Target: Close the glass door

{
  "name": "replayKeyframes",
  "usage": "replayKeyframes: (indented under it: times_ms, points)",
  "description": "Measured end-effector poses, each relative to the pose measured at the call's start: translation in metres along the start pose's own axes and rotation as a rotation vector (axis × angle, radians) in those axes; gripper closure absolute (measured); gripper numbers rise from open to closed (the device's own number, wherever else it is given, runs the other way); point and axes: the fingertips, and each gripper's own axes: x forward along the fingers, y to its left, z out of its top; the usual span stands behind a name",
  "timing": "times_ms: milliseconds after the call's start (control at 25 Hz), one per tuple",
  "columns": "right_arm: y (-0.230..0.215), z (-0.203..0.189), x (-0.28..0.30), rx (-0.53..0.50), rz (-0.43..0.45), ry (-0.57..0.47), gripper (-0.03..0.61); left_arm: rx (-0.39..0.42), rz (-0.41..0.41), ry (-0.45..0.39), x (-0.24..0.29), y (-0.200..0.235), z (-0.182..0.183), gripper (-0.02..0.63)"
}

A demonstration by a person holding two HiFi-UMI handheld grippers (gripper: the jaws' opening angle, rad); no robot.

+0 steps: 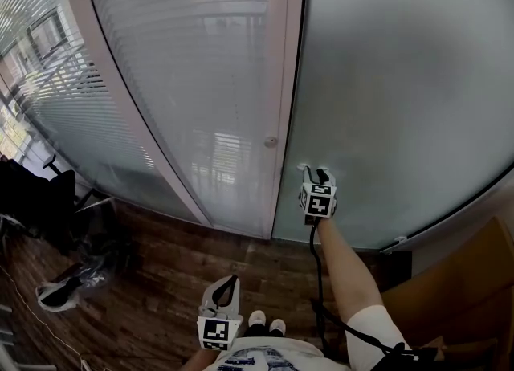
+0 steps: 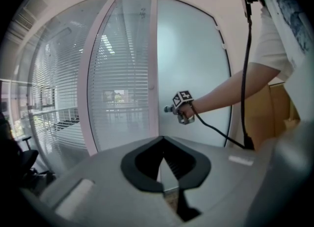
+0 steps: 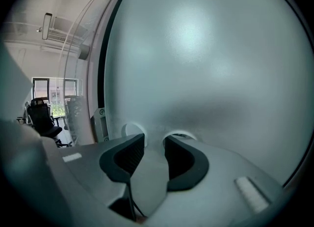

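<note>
The frosted glass door (image 1: pixel 401 96) fills the right of the head view. Its left edge runs along a dark line beside the pink frame (image 1: pixel 281 120); left of that is a glass panel with blinds (image 1: pixel 185 80). My right gripper (image 1: pixel 315 172) is held out at arm's length with its fingertips against the door glass near that edge. In the right gripper view its jaws (image 3: pixel 153 140) stand partly apart and only glass (image 3: pixel 206 64) shows between them. My left gripper (image 1: pixel 227 283) hangs low in front of my body, shut and empty, its jaws (image 2: pixel 162 145) pointing at the door (image 2: pixel 191 64).
A round lock (image 1: pixel 271 142) sits on the pink frame. A black office chair (image 1: pixel 48 193) and a grey bundle (image 1: pixel 64 291) stand on the wooden floor (image 1: pixel 152 281) at left. A brown board (image 1: pixel 458 281) leans at right. A black cable (image 1: pixel 318 281) trails from my right gripper.
</note>
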Motion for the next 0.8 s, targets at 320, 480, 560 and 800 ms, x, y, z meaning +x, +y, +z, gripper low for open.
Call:
replayKeyframes:
  times_ms: [320, 480, 560, 800]
  points:
    - [0.003, -0.005, -0.029, 0.028, 0.007, -0.011, 0.485, 0.012, -0.032, -0.011, -0.008, -0.018, -0.001, 0.614]
    - [0.002, -0.004, -0.048, 0.069, 0.02, -0.033, 0.542, 0.017, -0.042, -0.016, -0.011, -0.026, 0.0, 0.614]
    - [0.001, -0.004, -0.058, 0.047, 0.018, -0.043, 0.565, 0.02, -0.051, -0.018, -0.011, -0.03, 0.002, 0.614]
    - [0.003, -0.008, -0.106, 0.037, 0.054, -0.112, 0.571, 0.043, -0.069, -0.036, -0.004, -0.034, 0.01, 0.614]
